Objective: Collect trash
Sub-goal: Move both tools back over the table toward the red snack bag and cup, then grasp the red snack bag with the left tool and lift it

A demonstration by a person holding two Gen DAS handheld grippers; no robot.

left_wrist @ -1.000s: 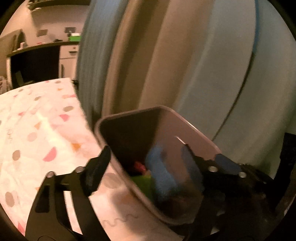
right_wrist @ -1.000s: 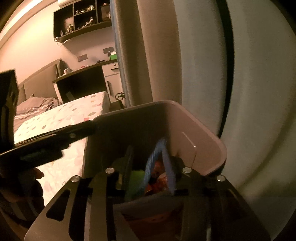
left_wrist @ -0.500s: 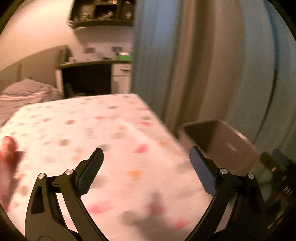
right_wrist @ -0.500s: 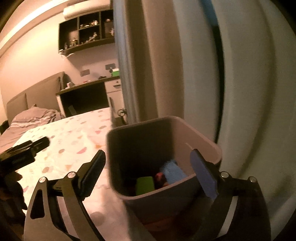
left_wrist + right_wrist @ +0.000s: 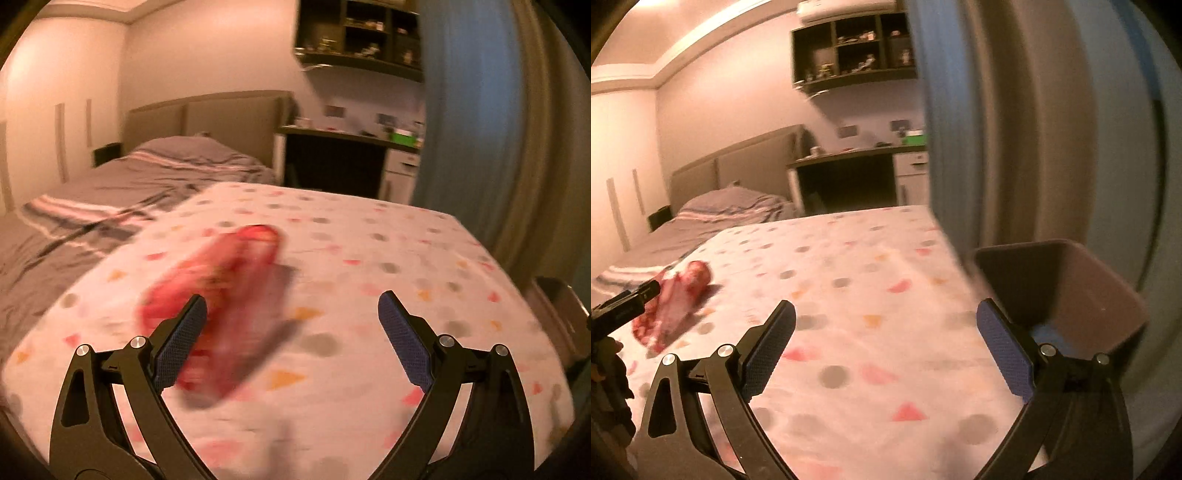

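Left gripper stands wide with nothing between its blue pads, above a surface covered with a white cloth printed with coloured dots and triangles. On that cloth, just ahead of the left finger, lies a red and white crumpled item; it is heavily blurred in the left wrist view and is probably a plastic wrapper or bag, though the material cannot be confirmed. The right wrist view shows the same item at the far left of the cloth, with the tip of the left gripper just beside it. Right gripper has its jaws opening, already near full spread, and nothing sits between them. A grey-brown bin stands at the right edge of the cloth, just beyond the right finger, with a blue object visible low inside it. In the left wrist view only a corner of the bin shows at the right margin. A bed with grey striped bedding lies behind, and curtains hang behind the bin.
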